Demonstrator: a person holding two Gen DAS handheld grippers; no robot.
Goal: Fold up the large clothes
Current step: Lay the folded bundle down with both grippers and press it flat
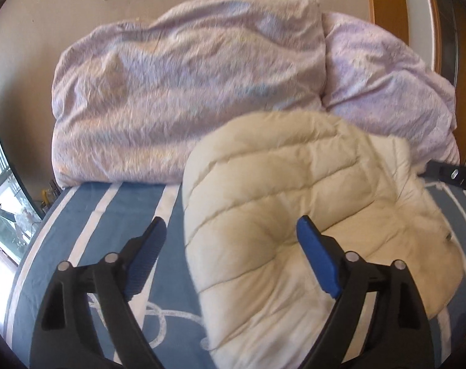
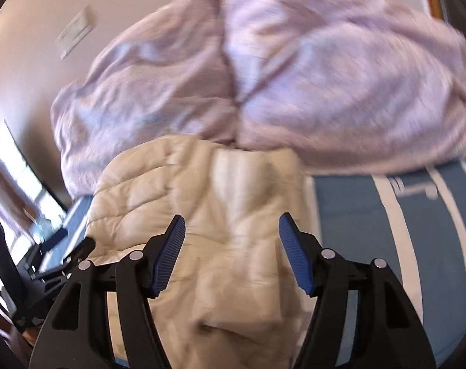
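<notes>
The cream quilted jacket (image 1: 294, 215) is lying on the blue-and-white striped bed (image 1: 110, 215), directly ahead of and below both grippers — its far end is butting against the lilac duvet (image 1: 186, 92) bunched along the wall. From the right wrist view its long axis is running away from the camera toward the duvet, with a paler strip of lining or collar (image 2: 236, 178) showing along the middle at the far end.

The left gripper (image 1: 233, 230) is hanging over the jacket's left edge: its right pad is over the padding, its left pad over bare bedsheet. The right gripper (image 2: 231, 224) is sitting squarely over the middle of the garment, so it seems the better placed for a central hold, while the left is nearer the side edge. Both are standing open, the left wider, and neither is holding anything — no fabric is pinched between the pads.

The jacket is looking puffy and rounded, folded into a compact bundle with stitched channels curving across it; it is likely springy and may try to unfold. The right view is blurred.
</notes>
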